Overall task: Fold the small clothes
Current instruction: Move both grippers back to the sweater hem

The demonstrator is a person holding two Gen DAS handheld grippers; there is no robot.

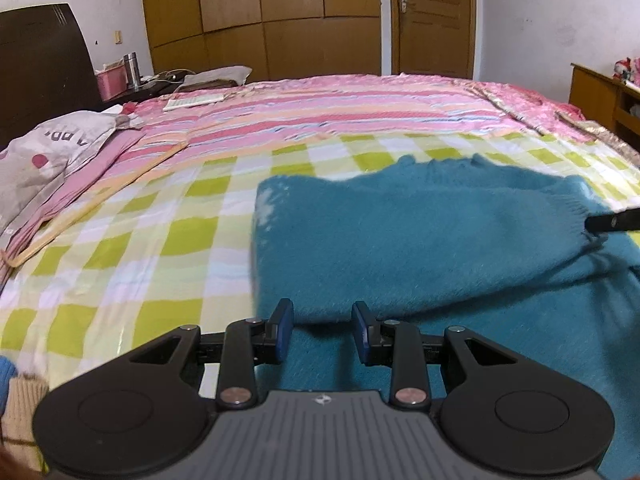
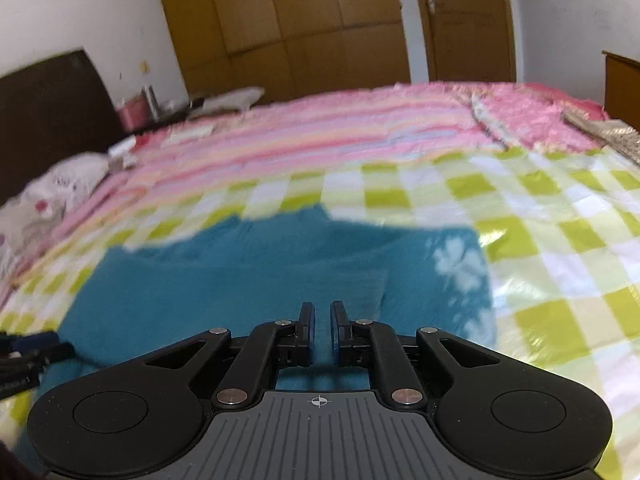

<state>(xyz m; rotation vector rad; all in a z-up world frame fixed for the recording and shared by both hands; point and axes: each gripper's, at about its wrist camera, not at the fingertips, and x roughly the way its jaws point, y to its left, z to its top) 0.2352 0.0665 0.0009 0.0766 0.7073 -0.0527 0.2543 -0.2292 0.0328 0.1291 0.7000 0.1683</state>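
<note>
The left gripper (image 1: pixel 322 322) is seen at bottom centre, its jaws spread with nothing between them, just above the near edge of a folded teal sweater (image 1: pixel 420 240). The right gripper (image 2: pixel 321 320) is held nearly pressed together, apparently empty, though the view is blurred. The sweater is spread on a green-checked sheet (image 1: pixel 140 248), centre right of frame. A pink striped blanket (image 1: pixel 340 108) lies beyond.

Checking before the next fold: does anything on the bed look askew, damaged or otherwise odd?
Nothing looks damaged or spilled. The teal sweater lies partly folded on the green checked sheet, its far edge uneven rather than square. White patches on its corners look like a knitted pattern, not stains.
</note>
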